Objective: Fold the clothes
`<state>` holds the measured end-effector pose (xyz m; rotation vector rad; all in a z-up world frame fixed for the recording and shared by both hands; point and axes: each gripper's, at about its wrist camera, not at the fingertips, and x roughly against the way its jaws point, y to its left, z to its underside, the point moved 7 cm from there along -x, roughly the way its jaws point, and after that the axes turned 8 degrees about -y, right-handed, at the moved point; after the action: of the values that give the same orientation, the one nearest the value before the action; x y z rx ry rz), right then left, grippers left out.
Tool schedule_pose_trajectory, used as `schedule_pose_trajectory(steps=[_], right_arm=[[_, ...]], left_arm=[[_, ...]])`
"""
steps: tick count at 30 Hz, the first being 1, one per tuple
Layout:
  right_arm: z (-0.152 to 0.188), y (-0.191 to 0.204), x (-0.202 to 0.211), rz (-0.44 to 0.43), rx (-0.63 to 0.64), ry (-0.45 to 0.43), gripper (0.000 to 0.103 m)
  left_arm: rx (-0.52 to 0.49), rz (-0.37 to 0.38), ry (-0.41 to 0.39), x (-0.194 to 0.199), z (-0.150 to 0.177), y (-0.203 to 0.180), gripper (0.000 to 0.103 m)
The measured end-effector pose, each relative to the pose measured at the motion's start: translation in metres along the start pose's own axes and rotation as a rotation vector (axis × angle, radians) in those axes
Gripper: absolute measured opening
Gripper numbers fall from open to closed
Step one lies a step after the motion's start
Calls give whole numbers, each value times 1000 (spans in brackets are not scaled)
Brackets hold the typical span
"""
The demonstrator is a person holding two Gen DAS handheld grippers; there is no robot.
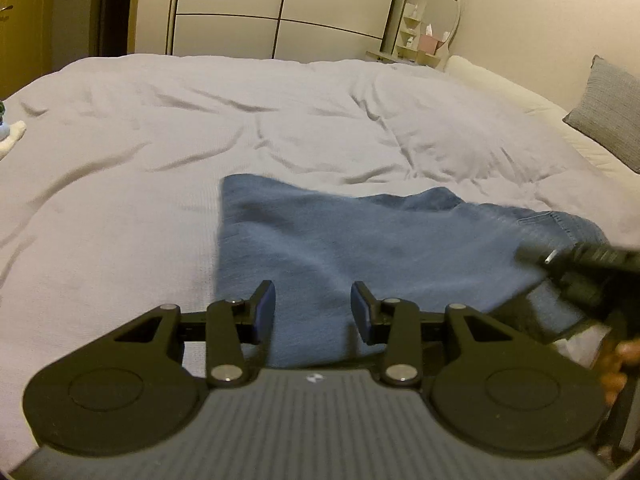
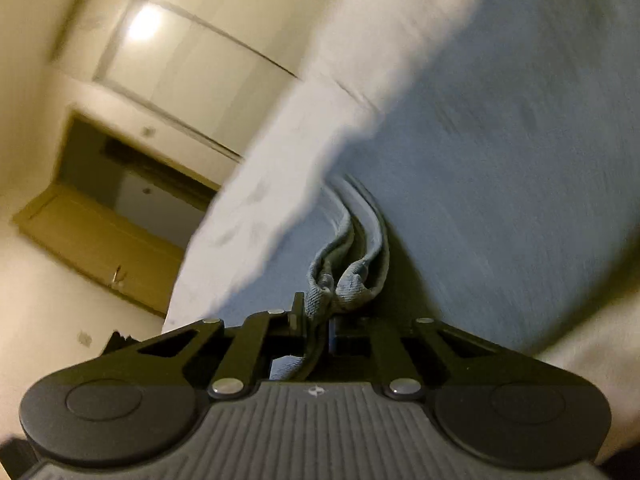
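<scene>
Blue denim jeans (image 1: 360,240) lie folded on the white bed cover (image 1: 160,140). My left gripper (image 1: 314,308) is open and empty, just above the near edge of the jeans. My right gripper (image 2: 318,320) is shut on bunched hem edges of the jeans (image 2: 344,276), tilted sideways and blurred by motion. It shows in the left wrist view (image 1: 584,276) as a dark shape over the right side of the jeans. The denim (image 2: 500,140) fills the right of the right wrist view.
The bed cover is wrinkled. A grey pillow (image 1: 612,108) lies at the far right. A wardrobe (image 1: 280,8) stands behind the bed, a round mirror and small shelf (image 1: 432,20) in the corner. Small items (image 1: 8,132) sit at the left edge.
</scene>
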<state>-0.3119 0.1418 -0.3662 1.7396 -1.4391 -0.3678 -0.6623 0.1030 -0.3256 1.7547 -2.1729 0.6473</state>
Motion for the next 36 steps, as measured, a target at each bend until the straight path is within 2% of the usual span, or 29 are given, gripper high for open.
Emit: schedule_pose_trajectory(steps=[1,6,8,10,11,12,15,17,21,26,32,34,36], right_arm=[[-13,8,10,2,64,-52,8],[-62,-23,53,191,218,-221,8],[-60,-69,55,304,147,-176,8],[-56,-113,50,335,2,-127,6],[-56,-123,53,305,-76,-138,6],[-57,-122,54,292,-89,-146,8],[-68,-96,51,254,14,-174,9],[-78,-86,50,226,24,-197,9],[-98,-88,70,206,17,-216,9],[-109,-92,71,210,-14,-203,9],[-117,-85,88,204,28,-231,9],[-121,-83,92,210,37,-240,9],[-123,-83,96,220,47,-246,9]], left_arm=[[3,8,-7,2,-2,-2,36],[-6,70,7,-8,-2,-25,37],[-13,96,20,-15,0,-36,37],[-30,111,31,-19,1,-48,36],[-43,116,28,-18,0,-54,36],[-56,121,25,-18,-1,-59,36],[-105,125,18,-9,-3,-67,36],[-129,118,26,0,1,-68,36],[-171,161,71,21,21,-76,36],[-177,251,164,13,61,-106,34],[-169,239,26,-35,65,-151,33],[-175,182,-12,-49,66,-157,33],[-220,73,-59,-51,65,-155,31]])
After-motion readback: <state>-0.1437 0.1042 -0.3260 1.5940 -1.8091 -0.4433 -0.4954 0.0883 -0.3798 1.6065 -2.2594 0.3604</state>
